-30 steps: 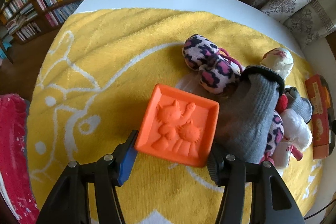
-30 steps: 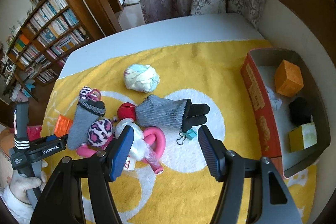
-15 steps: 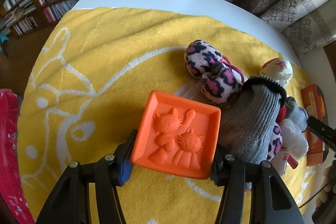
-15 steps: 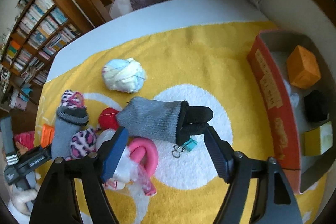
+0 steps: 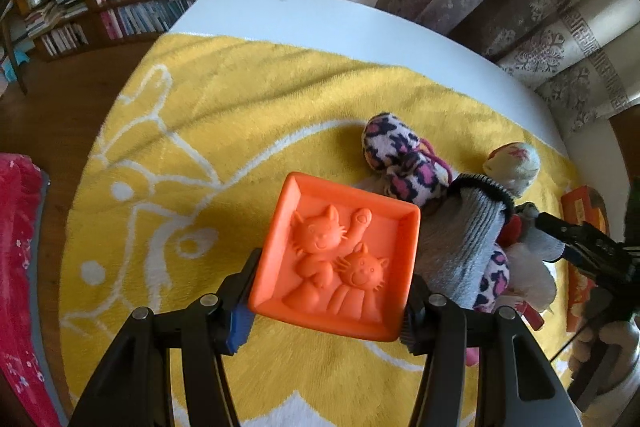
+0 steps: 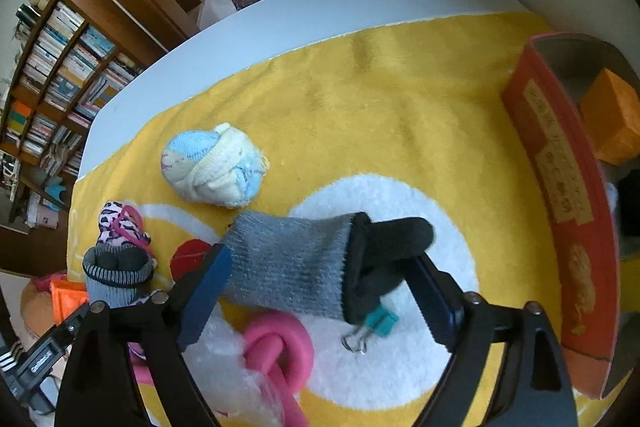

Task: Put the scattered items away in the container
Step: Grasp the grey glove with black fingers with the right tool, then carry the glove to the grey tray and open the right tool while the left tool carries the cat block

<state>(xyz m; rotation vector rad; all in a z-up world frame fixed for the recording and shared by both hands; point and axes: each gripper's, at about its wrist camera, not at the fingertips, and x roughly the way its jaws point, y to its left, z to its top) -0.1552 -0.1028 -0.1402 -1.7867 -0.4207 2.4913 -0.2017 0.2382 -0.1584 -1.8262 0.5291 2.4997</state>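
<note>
Our left gripper (image 5: pixel 326 301) clamps a soft orange block (image 5: pixel 336 261), embossed with two cats, above the yellow towel (image 5: pixel 240 99). Only our right view shows the red box (image 6: pixel 560 187) at the towel's edge; there our right gripper (image 6: pixel 320 293) straddles, jaws spread, a ribbed grey sock (image 6: pixel 292 267).

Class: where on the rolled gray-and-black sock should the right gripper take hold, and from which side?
Grip the gray sock mid-roll from above, one finger on each long side. It lies flat and lengthwise across the open right gripper, a soft bundle that should compress.
</note>
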